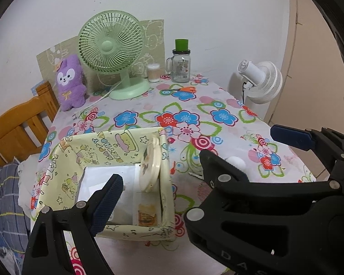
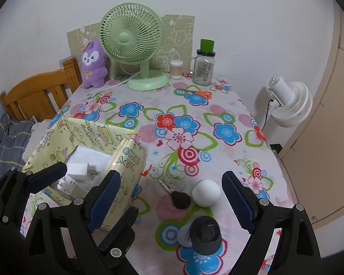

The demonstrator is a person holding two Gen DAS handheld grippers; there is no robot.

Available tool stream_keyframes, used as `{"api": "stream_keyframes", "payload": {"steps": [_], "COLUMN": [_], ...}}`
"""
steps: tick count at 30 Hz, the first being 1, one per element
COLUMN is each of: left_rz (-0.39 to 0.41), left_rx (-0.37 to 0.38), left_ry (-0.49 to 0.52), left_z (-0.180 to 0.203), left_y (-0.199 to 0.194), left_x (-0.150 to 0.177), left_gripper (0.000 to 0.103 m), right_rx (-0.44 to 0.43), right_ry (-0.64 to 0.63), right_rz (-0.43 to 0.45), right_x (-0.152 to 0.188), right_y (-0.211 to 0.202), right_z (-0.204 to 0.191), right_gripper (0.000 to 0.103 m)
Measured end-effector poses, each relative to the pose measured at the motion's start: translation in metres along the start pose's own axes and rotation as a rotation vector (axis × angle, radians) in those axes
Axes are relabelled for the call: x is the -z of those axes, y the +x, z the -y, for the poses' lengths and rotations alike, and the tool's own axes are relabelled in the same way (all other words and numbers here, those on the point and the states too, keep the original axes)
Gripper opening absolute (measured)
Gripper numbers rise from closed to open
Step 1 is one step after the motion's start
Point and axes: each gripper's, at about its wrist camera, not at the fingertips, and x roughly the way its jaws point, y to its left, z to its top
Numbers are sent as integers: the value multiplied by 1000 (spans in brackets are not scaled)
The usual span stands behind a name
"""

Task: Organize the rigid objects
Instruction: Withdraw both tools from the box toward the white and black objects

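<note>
**Ana:** Progress looks partial to me. The yellow fabric box [image 2: 84,151] already holds a white charger plug [image 2: 80,168], some white packets and a round cream compact [image 1: 150,165] leaning against its right wall.

**Ben:** And what is left out on the flowered tablecloth [image 2: 217,119]?

**Ana:** Just right of the box lie a key with a black head [image 2: 180,198], a white ball [image 2: 206,192] touching it, and nearer the camera a dark grey cap-shaped piece [image 2: 206,233]. Orange-handled scissors [image 2: 198,93] lie far back, near the glass jar [image 2: 203,68].

**Ben:** Are the tools carrying anything?

**Ana:** No. The right gripper [image 2: 172,199] has its jaws wide apart, empty, hanging above the key and ball. The left gripper [image 1: 159,189] is spread too, one finger over the box, nothing between the pads.

**Ben:** So roughly halfway?

**Ana:** I judge so: three small things near the box remain, perhaps the scissors too.
</note>
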Motion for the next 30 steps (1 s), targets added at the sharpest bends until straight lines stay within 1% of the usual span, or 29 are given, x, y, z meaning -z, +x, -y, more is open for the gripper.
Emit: {"api": "stream_keyframes", "payload": {"steps": [19,25,30], "left_rz": [32,40,40], "left_rx": [23,41,37], "left_ry": [34,42,54], "left_z": [34,44,51], "left_y": [-6,-2,4], "left_x": [5,9,12], "left_gripper": [93,93,93], "right_rx": [50,65,72], "right_ry": [4,0,-1], "right_rz": [55,64,62], "right_x": [16,22,28], "right_y": [-19,-20,-16], "right_z": [28,37,44], "right_gripper": [92,92,92]}}
